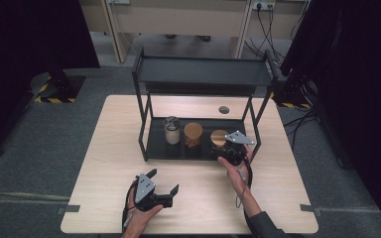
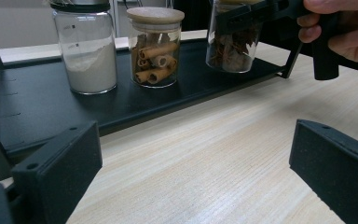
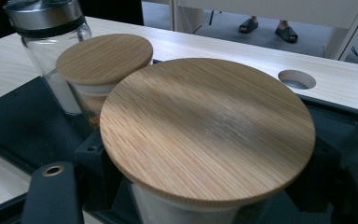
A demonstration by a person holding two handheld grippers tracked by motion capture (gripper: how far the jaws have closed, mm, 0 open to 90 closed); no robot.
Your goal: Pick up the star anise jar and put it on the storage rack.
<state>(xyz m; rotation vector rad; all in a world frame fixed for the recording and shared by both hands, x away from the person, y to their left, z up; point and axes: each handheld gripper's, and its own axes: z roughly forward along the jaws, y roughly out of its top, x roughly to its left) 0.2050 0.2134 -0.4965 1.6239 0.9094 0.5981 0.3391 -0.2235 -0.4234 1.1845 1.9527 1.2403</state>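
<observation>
A black two-tier rack (image 1: pixel 151 148) stands on the wooden table. Its lower shelf carries three glass jars: white powder under a metal lid (image 1: pixel 171 130) (image 2: pixel 88 51), rolled sticks under a wooden lid (image 1: pixel 193 134) (image 2: pixel 154 46), and dark spice under a wooden lid (image 1: pixel 219 137) (image 2: pixel 233 46) (image 3: pixel 207 126) at the right end. My right gripper (image 1: pixel 221 145) is shut on the dark spice jar, with its pads (image 3: pixel 93 161) against the glass below the lid. My left gripper (image 1: pixel 164 181) (image 2: pixel 196 158) is open with nothing between its jaws, low over the table in front of the rack.
The rack's upper shelf (image 1: pixel 203 72) overhangs the jars, and its posts (image 1: pixel 141 116) stand at the corners. A round hole (image 1: pixel 223 109) (image 3: pixel 297 79) sits in the table behind the rack. Bare tabletop (image 1: pixel 198 198) lies between the rack and the front edge.
</observation>
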